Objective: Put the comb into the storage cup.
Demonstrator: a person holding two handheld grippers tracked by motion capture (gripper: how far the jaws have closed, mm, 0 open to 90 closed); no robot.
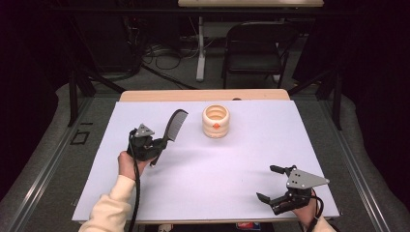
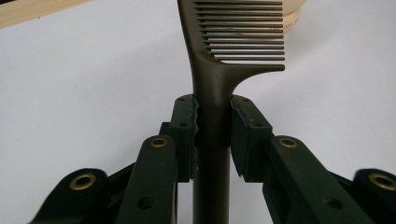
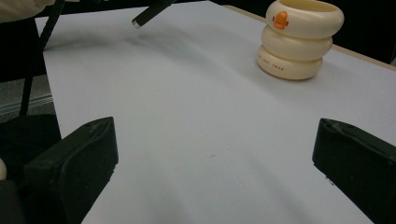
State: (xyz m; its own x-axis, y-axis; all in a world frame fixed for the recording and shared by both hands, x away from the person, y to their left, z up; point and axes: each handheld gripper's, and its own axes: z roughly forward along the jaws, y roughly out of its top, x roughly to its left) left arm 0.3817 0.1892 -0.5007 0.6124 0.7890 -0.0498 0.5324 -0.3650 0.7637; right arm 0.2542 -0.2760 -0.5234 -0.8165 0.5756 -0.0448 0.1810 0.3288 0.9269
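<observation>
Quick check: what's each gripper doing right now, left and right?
Left gripper: shut on the comb handle.
Right gripper: open, holding nothing.

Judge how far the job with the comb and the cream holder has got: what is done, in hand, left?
Done: the left gripper is shut on the comb by its handle and holds it off the table. In hand: the comb points toward the cream holder. Left, probably: putting the comb into the holder, which looks empty. The right gripper waits open.

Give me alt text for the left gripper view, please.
The left tongs clamp the handle of a dark comb, whose teeth point right. Behind it lie the white table and the edge of a cream holder.
</observation>
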